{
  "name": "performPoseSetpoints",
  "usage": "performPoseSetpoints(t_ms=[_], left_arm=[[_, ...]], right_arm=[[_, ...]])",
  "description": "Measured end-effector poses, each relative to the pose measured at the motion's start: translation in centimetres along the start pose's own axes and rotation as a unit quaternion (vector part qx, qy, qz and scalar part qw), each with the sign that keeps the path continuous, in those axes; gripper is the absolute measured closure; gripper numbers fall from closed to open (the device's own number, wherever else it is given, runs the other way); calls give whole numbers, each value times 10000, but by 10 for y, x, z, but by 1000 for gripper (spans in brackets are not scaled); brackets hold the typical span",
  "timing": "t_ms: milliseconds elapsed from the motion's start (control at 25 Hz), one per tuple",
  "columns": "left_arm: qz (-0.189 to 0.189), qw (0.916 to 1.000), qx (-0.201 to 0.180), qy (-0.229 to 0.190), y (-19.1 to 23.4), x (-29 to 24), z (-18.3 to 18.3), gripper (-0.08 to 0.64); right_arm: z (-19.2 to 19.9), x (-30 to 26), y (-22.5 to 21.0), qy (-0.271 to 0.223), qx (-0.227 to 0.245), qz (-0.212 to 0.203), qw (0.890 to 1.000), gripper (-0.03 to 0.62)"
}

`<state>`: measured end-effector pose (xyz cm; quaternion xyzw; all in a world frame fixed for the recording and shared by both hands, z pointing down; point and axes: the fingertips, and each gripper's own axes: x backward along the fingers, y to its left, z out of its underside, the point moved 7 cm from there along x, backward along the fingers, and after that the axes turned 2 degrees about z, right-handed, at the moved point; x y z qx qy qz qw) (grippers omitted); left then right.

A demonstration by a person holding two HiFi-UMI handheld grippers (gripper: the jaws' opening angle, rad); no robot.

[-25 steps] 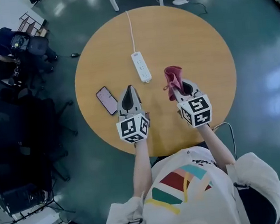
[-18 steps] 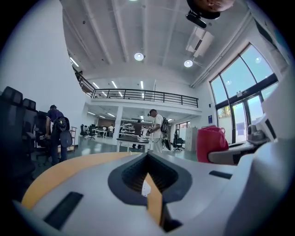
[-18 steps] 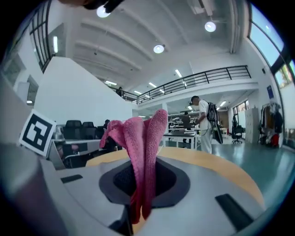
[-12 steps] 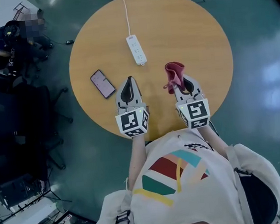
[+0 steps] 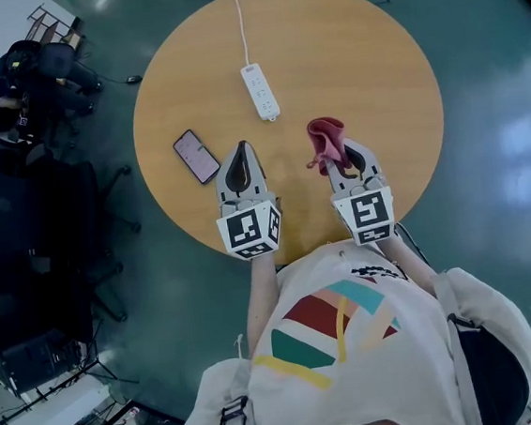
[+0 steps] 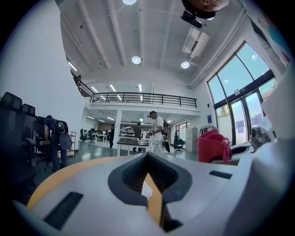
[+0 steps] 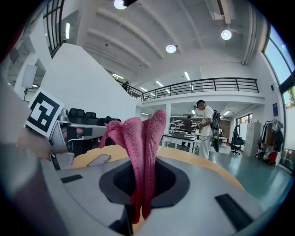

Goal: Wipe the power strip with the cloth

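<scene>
Right gripper (image 5: 343, 158), clamping cloth (image 5: 326, 136), drew back from power strip (image 5: 259, 91)

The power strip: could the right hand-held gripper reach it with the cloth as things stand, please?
Probably yes. The right hand-held gripper holds the cloth just short of the power strip, with only bare table between; the phone lies off to the left.

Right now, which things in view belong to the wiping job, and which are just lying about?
Part of the job:
- pink cloth, pinched in the right gripper
- white power strip, lying on the round table, apart from the cloth

Just lying about:
- phone, flat on the table left of the grippers
- dark office chairs on the floor
</scene>
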<state>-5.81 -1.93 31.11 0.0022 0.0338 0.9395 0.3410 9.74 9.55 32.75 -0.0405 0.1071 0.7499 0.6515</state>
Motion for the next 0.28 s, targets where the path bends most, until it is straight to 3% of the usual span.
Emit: performPoseSetpoints(t_ms=[280], left_arm=[[-67,9999,49,57,-4,6,7,518]], right_arm=[[2,6,-7,-48,344,141,9993,554]])
